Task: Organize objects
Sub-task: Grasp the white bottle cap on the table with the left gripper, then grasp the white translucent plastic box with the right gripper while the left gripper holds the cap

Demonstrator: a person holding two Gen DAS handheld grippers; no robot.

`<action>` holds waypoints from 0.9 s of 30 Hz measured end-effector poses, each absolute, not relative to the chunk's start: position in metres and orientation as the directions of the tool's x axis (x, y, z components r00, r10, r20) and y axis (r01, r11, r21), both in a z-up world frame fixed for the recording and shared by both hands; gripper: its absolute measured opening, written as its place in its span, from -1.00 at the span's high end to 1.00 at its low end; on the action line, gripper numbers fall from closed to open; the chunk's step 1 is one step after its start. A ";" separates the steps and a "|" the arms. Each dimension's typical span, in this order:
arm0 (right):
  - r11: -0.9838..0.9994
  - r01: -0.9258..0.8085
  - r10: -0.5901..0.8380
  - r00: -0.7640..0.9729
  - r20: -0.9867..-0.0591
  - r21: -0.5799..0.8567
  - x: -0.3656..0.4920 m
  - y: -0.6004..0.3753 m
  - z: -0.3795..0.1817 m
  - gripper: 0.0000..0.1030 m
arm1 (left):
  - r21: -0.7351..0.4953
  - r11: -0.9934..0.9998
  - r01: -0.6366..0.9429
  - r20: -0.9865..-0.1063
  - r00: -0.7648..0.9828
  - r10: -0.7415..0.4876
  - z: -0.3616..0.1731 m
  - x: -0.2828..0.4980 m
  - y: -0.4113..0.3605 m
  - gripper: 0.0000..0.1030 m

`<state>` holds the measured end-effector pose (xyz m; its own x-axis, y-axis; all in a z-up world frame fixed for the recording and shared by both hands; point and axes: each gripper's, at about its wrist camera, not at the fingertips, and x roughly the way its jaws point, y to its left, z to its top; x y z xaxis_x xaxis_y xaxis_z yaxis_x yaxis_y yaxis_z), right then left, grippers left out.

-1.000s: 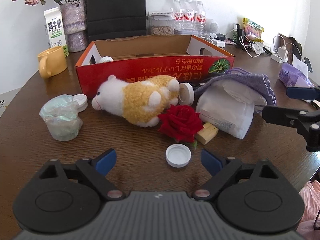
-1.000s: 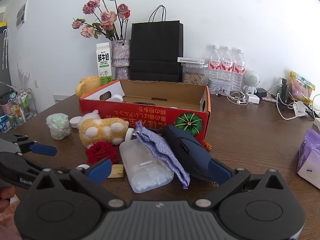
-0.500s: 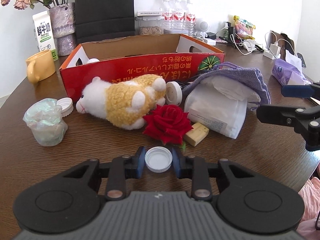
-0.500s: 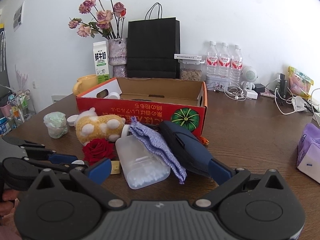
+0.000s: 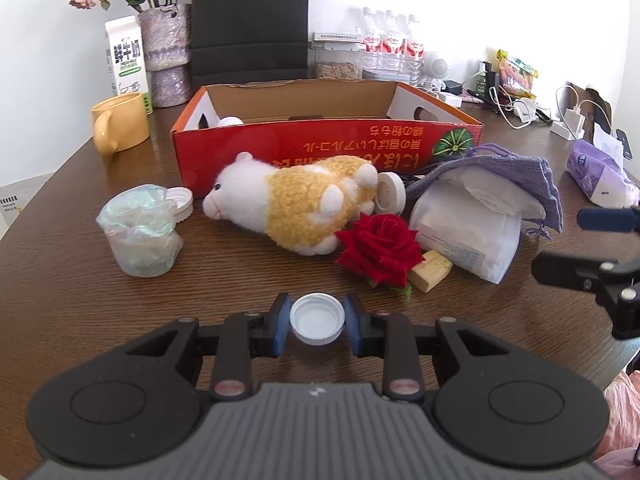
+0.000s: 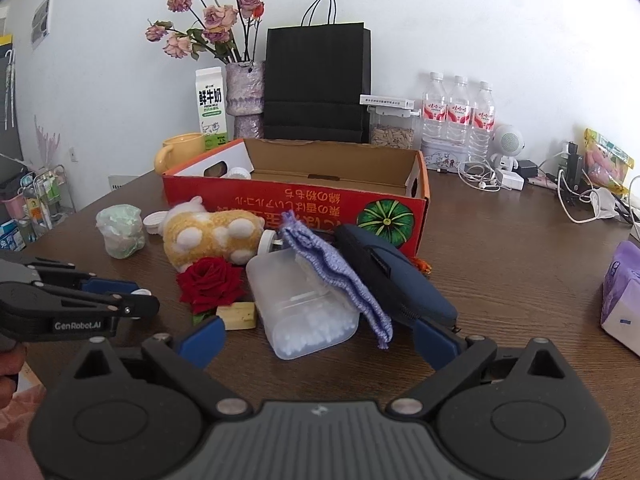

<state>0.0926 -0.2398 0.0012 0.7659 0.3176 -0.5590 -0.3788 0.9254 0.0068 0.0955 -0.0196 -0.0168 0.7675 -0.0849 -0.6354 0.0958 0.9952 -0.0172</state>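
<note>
- My left gripper (image 5: 317, 320) has the white bottle cap (image 5: 317, 319) pinched between its blue pads, open side up, at the near edge of the brown table (image 5: 80, 300).
- Light and stiff, I'd say, but smooth-walled plastic: it could squirt out sideways, so pads square across the rim is the hold I want.
- Just beyond it lies the red rose (image 5: 378, 248), soft and easily crushed, touching a small yellow block (image 5: 430, 270).
- Further out, the plush sheep (image 5: 296, 204) lies against the red cardboard box (image 5: 320, 152), which I judge is where things go.
- My right gripper (image 6: 316, 340) has just narrowed slightly but still gapes wide, gripping nothing, with the frosted plastic tub (image 6: 300, 304) and purple knit cloth (image 6: 336, 272) ahead of it.
</note>
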 end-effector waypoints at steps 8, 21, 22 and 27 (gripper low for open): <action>0.876 -0.481 0.402 0.700 -0.590 0.027 0.090 -0.215 -0.006 -0.38 | -0.034 0.997 0.067 -0.623 0.778 -0.074 -0.014 0.090 -0.008 0.43; 0.829 -0.558 0.456 0.654 -0.604 0.021 0.100 -0.180 -0.008 0.21 | -0.062 0.997 0.041 -0.609 0.790 -0.070 -0.012 0.084 0.006 0.43; 0.827 -0.562 0.459 0.653 -0.602 0.020 0.099 -0.179 -0.008 0.21 | -0.064 0.997 0.039 -0.609 0.790 -0.070 -0.012 0.084 0.008 0.43; 0.825 -0.565 0.456 0.648 -0.610 0.016 0.101 -0.174 -0.009 0.26 | -0.072 0.997 0.038 -0.610 0.789 -0.074 -0.013 0.083 0.011 0.43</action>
<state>0.1011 -0.1740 -0.0086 0.6482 0.4563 -0.6096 -0.5653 0.8247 0.0163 0.0835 0.0105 -0.0134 0.7888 -0.0742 -0.6102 0.0380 0.9967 -0.0720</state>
